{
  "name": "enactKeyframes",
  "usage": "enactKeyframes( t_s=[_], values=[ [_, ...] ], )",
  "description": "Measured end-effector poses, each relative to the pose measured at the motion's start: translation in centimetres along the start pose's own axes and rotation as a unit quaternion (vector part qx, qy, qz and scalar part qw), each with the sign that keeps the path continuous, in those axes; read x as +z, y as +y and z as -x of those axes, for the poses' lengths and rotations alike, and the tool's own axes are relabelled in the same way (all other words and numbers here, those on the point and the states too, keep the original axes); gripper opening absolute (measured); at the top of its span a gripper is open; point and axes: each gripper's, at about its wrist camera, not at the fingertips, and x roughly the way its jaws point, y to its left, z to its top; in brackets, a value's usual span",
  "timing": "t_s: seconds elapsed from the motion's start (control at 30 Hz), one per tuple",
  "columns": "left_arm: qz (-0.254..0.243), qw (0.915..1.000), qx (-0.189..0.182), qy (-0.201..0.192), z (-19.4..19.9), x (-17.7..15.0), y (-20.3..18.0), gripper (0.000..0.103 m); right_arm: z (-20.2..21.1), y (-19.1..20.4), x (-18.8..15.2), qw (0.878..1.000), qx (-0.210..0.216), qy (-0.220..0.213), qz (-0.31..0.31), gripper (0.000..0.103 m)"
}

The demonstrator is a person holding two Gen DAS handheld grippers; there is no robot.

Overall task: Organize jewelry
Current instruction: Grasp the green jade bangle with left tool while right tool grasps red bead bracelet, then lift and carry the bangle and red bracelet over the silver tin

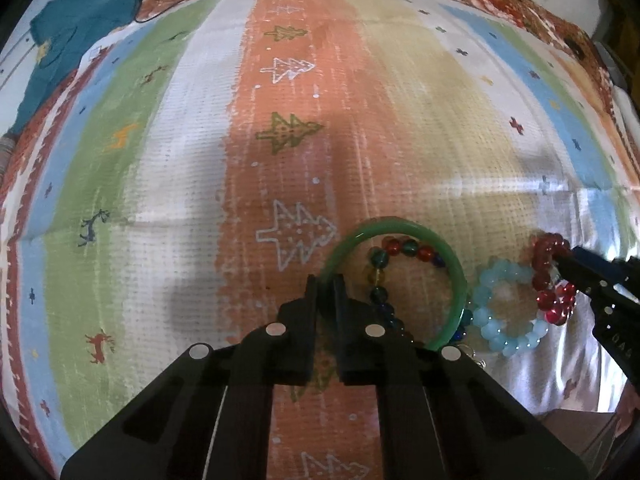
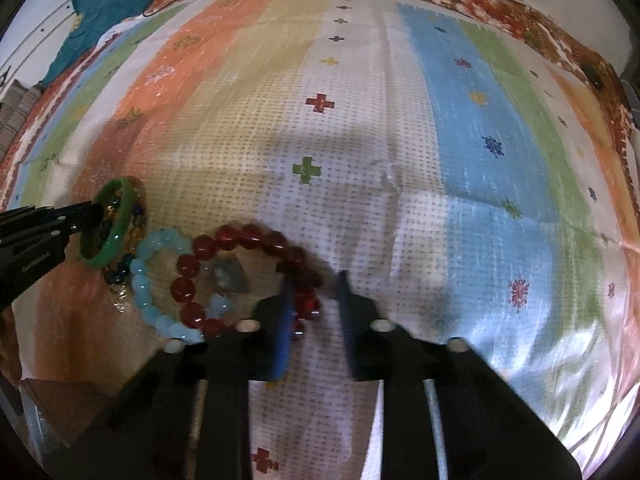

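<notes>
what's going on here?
A person with two handheld grippers is sorting bracelets on a striped cloth. The left gripper is shut on the green bangle, which rings a multicolour bead strand. The right gripper is open, one finger at the red bead bracelet, which overlaps a pale blue one.

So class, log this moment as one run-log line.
left gripper: shut on green bangle | right gripper: open at red bead bracelet
</notes>
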Motion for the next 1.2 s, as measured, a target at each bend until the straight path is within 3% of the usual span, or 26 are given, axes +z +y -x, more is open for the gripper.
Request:
enactKeyframes(
  t_s=[0.23, 0.4, 0.53, 0.8, 1.2],
  values=[
    [0.028, 0.9994, -0.016, -0.009, 1.8, 0.4, 0.7, 0.007, 1.1, -0.1, 0.0, 1.000, 0.009, -0.009, -0.004, 0.014],
    [0.017, 0.9992, -0.015, -0.034, 4.7, -0.2, -0.3, 0.008, 3.9, 0.0, 0.2, 0.999, 0.018, -0.036, -0.001, 0.014],
    [0.033, 0.9979, -0.037, -0.043, 6.8, -0.6, 0.0, 0.008, 6.3, 0.7, 0.0, 0.998, 0.028, -0.059, 0.007, 0.014],
    [0.018, 0.9957, -0.045, -0.079, 10.6, -1.1, -0.9, 0.008, 9.6, 1.6, -0.7, 0.995, 0.028, -0.091, 0.014, 0.014],
    [-0.002, 0.9932, -0.060, -0.099, 13.8, -2.7, -2.4, 0.009, 12.7, 1.2, -1.5, 0.992, 0.026, -0.123, 0.005, 0.014]
  ],
)
